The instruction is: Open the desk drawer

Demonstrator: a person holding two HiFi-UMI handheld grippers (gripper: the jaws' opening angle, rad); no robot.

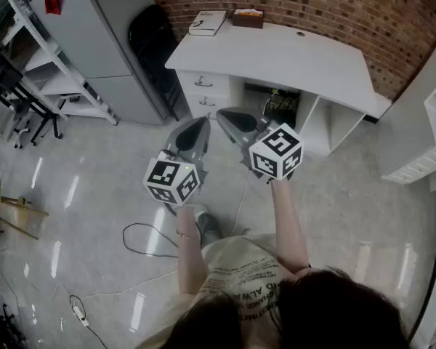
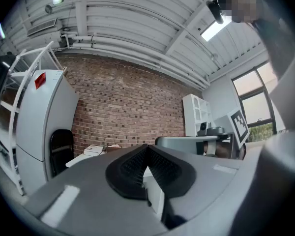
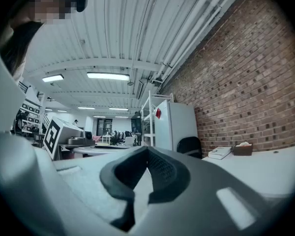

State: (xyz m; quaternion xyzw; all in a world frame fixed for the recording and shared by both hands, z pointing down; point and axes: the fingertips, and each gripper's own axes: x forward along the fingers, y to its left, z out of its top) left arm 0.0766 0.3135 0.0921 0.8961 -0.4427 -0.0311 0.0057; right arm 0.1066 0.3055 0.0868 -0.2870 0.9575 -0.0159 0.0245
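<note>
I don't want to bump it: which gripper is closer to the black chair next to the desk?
Left. The left gripper hangs before the desk drawers, on the side of the black chair; the right gripper is beside it, farther away.

- Head view: high overhead, steeply down, well back from white desk point(image 1: 291, 57) at brick wall point(image 1: 334, 6).
- Left gripper view: low, tilted up, facing that wall.
- Right gripper view: low, sideways along wall; book point(image 1: 207, 22) on desk shared by all three.

Two tools point(image 1: 195, 133) point(image 1: 236, 120), two drawers point(image 1: 202, 83) point(image 1: 206, 103), one desk point(image 1: 291, 57)
</note>
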